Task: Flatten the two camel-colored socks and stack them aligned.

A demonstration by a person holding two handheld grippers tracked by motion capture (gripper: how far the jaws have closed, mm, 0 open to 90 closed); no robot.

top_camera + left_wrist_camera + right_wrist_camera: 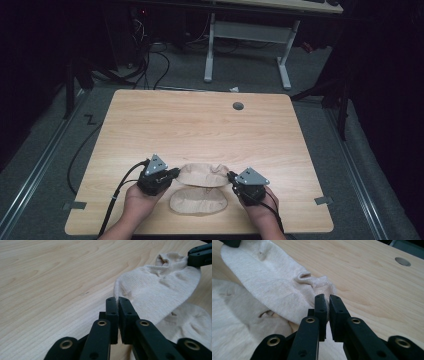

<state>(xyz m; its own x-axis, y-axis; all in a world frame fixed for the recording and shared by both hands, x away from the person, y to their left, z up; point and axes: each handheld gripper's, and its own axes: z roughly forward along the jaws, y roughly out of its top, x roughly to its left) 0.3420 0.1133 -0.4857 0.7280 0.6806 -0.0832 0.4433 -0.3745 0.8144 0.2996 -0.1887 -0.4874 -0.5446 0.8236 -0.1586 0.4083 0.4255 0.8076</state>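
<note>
Two cream socks lie near the front edge of the wooden table [200, 125]. The upper sock [202, 175] stretches between both grippers. My left gripper [177, 172] is shut on its left end, and the jaws [117, 300] pinch the fabric edge of that sock [155, 290]. My right gripper [231, 176] is shut on the cuff end, where fabric shows between the closed jaws [325, 297] beside the sock [269, 287]. The second sock [198, 201] lies flat on the table just in front, partly under the held one [190, 322] [234, 322].
A round grey cable hole [238, 106] sits in the table's far right part [402, 261]. Bare wood spreads behind the socks. Beyond the table are a white desk frame [247, 35] and cables on the grey floor.
</note>
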